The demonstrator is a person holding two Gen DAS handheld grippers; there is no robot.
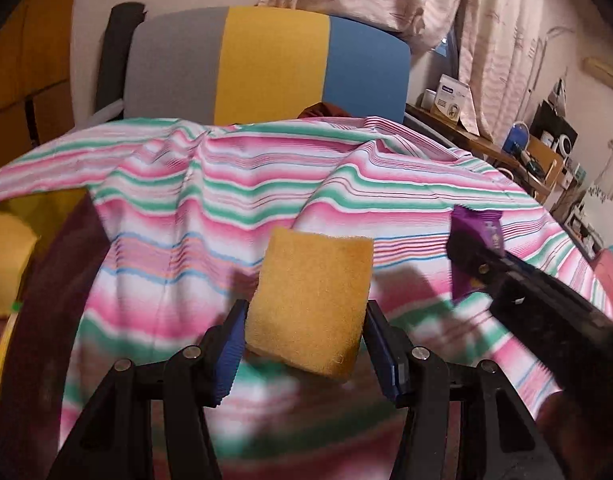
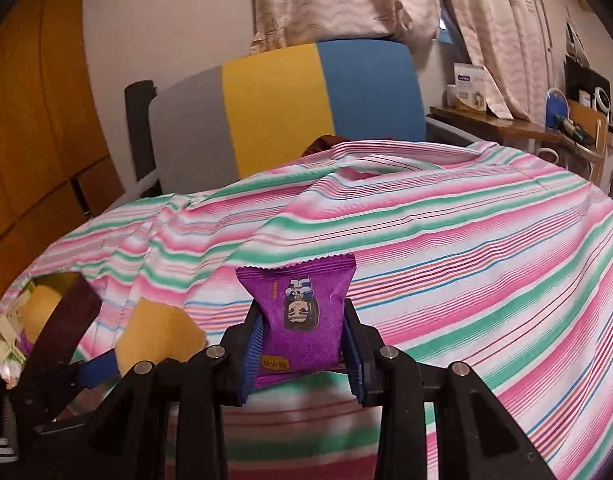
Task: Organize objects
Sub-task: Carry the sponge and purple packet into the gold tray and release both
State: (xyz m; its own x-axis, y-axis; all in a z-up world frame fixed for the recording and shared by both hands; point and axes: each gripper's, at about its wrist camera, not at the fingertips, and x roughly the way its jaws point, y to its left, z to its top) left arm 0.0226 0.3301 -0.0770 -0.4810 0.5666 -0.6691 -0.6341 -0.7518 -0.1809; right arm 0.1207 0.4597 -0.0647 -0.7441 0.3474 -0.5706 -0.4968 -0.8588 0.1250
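Striped pink, green and white cloth point(image 1: 234, 200) covers the work surface, with a grey, yellow and blue panel chair back point(image 1: 266, 64) behind. Far left, a dark maroon container wall point(image 1: 42, 320) with yellowish items inside, probably the drop spot. Left gripper point(image 1: 302, 344) is clamped on a yellow rectangular sponge block point(image 1: 310, 300), long axis upright, lifted clear of the cloth. Right gripper point(image 2: 302, 356) is clenched on a purple foil snack packet point(image 2: 302, 312), also upright and held aloft, to the right of the sponge. The container lies left of both claws; the left hand is nearer, so the sponge likely goes first.
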